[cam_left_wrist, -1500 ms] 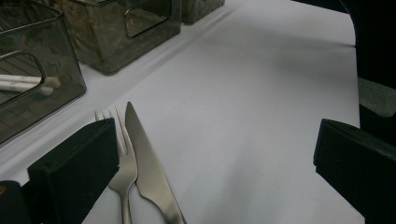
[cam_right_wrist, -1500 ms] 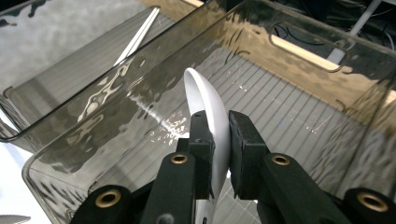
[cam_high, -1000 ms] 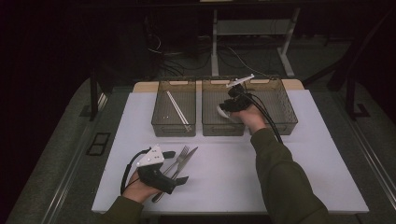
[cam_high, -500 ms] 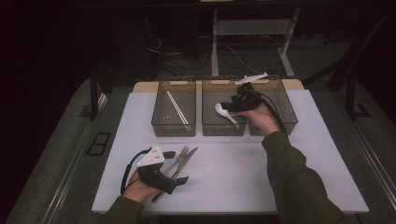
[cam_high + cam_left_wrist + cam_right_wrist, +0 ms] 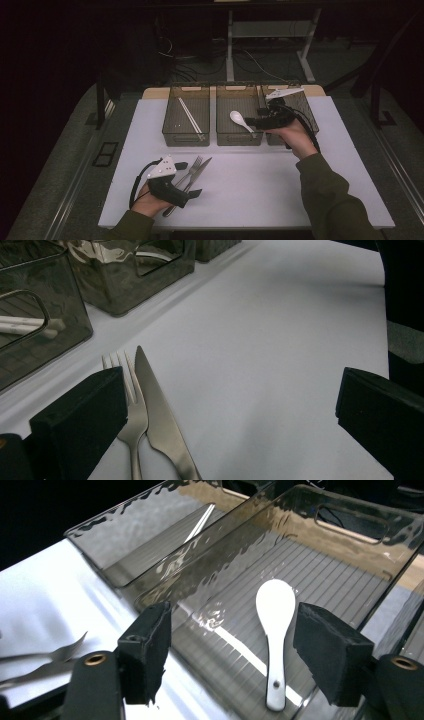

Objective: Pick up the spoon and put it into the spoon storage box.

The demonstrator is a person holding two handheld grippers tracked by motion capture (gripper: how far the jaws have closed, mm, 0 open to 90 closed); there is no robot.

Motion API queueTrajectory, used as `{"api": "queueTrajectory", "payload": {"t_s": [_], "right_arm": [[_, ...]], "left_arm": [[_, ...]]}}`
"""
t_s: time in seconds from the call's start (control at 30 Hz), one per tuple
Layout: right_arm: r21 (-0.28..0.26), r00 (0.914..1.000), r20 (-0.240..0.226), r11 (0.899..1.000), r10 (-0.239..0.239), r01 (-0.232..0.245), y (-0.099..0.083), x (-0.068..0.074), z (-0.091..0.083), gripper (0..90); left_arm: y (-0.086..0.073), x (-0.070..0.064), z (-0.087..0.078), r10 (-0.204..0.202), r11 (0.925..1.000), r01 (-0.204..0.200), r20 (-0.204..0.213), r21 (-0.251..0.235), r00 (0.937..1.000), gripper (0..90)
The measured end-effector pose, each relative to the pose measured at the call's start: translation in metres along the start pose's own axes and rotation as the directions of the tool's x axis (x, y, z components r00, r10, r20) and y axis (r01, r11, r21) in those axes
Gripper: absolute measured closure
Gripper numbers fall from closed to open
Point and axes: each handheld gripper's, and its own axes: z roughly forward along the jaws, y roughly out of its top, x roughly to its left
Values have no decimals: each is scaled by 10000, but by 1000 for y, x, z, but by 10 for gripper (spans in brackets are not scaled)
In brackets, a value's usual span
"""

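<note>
Fingers of the right gripper (image 5: 230, 652) stand wide apart, holding nothing; the white ceramic spoon (image 5: 274, 630) lies between them in the middle smoked-plastic bin (image 5: 350, 525). Left gripper (image 5: 230, 410) fingers are likewise spread and empty; the steel fork (image 5: 127, 405) and steel knife (image 5: 157, 420) lie beside its left finger on the white table (image 5: 280, 340).

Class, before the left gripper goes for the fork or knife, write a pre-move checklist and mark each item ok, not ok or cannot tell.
1. Left gripper open: ok, jaws wide apart.
2. Fork and knife separated enough to take one alone: not ok, they lie side by side, touching or nearly.
3. White spoon released in the middle bin: ok.
4. Right gripper empty: ok, open above the spoon.
5. Right bin free for cutlery: cannot tell, hand covers it.
6. Chopsticks in the left bin: ok.
</note>
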Motion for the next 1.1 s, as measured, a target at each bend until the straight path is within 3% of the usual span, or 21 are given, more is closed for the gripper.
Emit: {"api": "queueTrajectory", "payload": {"t_s": [0.47, 0.8, 1.1], "right_arm": [[-260, 9979, -329, 9981, -563, 554, -34, 22, -32, 267], [-311, 9969, -593, 9983, -519, 502, -64, 27, -45, 237], [-224, 9983, -279, 9985, -507, 501, -99, 27, -57, 214]], "left_arm": [[0, 0, 0, -30, 10000, 30, -44, 28, 10000, 0], [-1, 0, 0, -45, 10000, 46, -61, 46, 10000, 0], [0, -1, 0, -1, 10000, 1, -80, 15, 10000, 0]]}}
